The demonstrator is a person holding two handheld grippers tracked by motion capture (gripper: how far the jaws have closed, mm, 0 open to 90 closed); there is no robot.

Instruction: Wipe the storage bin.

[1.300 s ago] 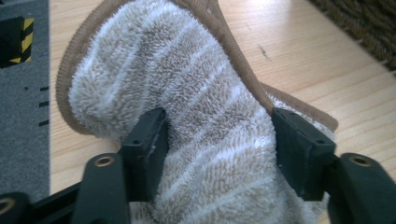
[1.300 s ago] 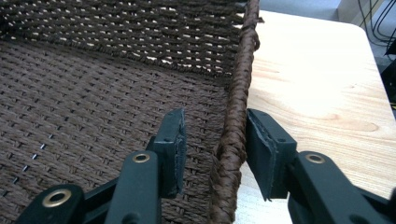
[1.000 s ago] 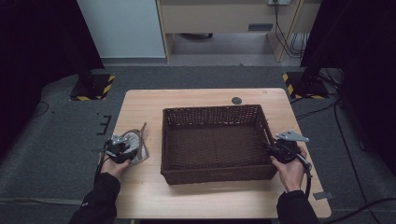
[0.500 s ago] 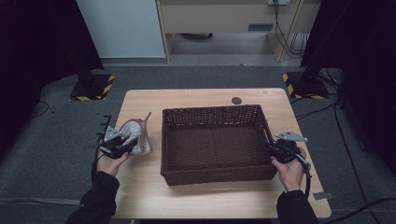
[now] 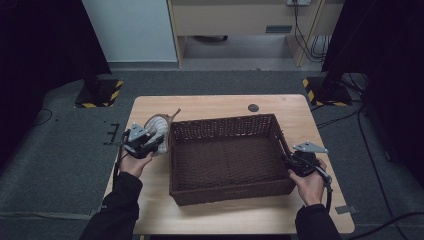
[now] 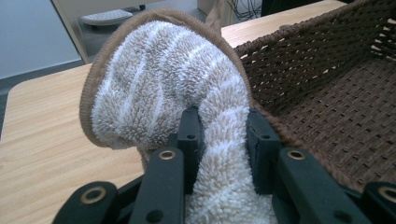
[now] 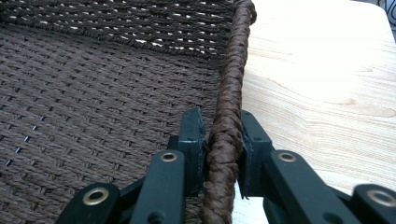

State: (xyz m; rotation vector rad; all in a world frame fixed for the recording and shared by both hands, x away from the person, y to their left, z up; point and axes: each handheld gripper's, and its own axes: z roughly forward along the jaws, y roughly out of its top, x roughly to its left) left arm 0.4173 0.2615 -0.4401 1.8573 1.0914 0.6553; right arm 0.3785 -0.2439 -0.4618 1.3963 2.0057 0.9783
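A fluffy beige-and-white striped cloth [image 5: 155, 126] with a brown edge hangs above the table, just left of the brown woven basket [image 5: 225, 121]. My left gripper [image 5: 157, 143] is shut on it. In the left gripper view the jaws have just closed and the pads pinch a fold of the cloth [image 6: 163, 79] at the left gripper [image 6: 224, 135], with the basket's wall [image 6: 327, 84] close beside it. My right gripper [image 5: 286, 161] is shut on the basket's right rim. In the right gripper view the braided rim [image 7: 231, 93] runs between the pads of the right gripper [image 7: 223, 135].
The basket stands in the middle of the light wooden table [image 5: 210, 104] and has nothing in it. A small black disc [image 5: 253, 107] lies near the far edge. Dark stands with yellow-black bases [image 5: 100, 95] sit on the floor beyond both far corners.
My left gripper has risen from the table with the cloth and moved toward the basket's left wall. The right gripper has stayed on the rim.
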